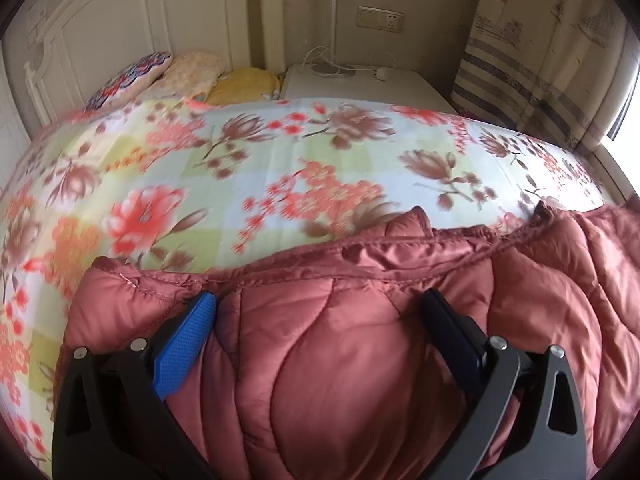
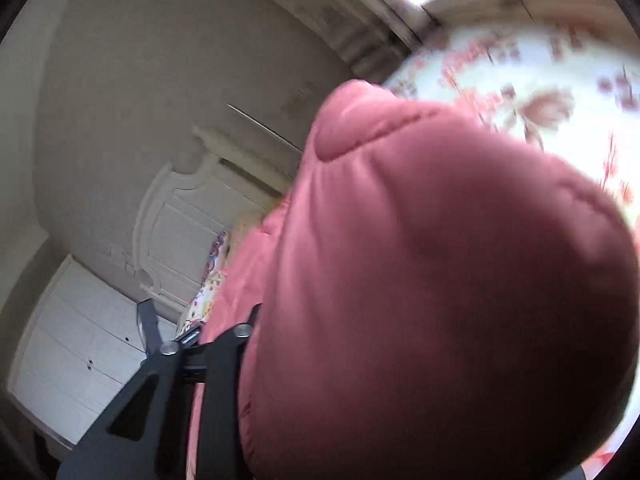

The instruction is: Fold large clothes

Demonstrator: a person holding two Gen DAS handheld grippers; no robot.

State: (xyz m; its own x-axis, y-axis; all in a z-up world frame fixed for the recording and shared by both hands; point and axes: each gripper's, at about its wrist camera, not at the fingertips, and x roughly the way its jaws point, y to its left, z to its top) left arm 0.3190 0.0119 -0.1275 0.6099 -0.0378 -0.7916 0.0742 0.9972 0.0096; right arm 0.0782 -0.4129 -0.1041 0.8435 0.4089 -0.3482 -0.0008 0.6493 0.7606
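A quilted red-pink puffer jacket (image 1: 360, 340) lies on a floral bedsheet (image 1: 240, 152). In the left wrist view my left gripper (image 1: 320, 300) is open, its blue-padded finger (image 1: 188, 344) and dark finger (image 1: 452, 332) set wide apart over the jacket near its stitched edge. In the right wrist view the jacket (image 2: 420, 280) fills most of the frame, bunched up close against the camera. Only the left linkage of my right gripper (image 2: 200, 368) shows beside the fabric; its fingertips are hidden by the jacket.
Pillows (image 1: 160, 76) lie at the head of the bed by a white headboard (image 1: 100, 32). A white nightstand (image 1: 360, 80) with a cable stands behind the bed. A striped curtain (image 1: 532, 60) hangs at right. White cabinet doors (image 2: 72, 360) show in the right wrist view.
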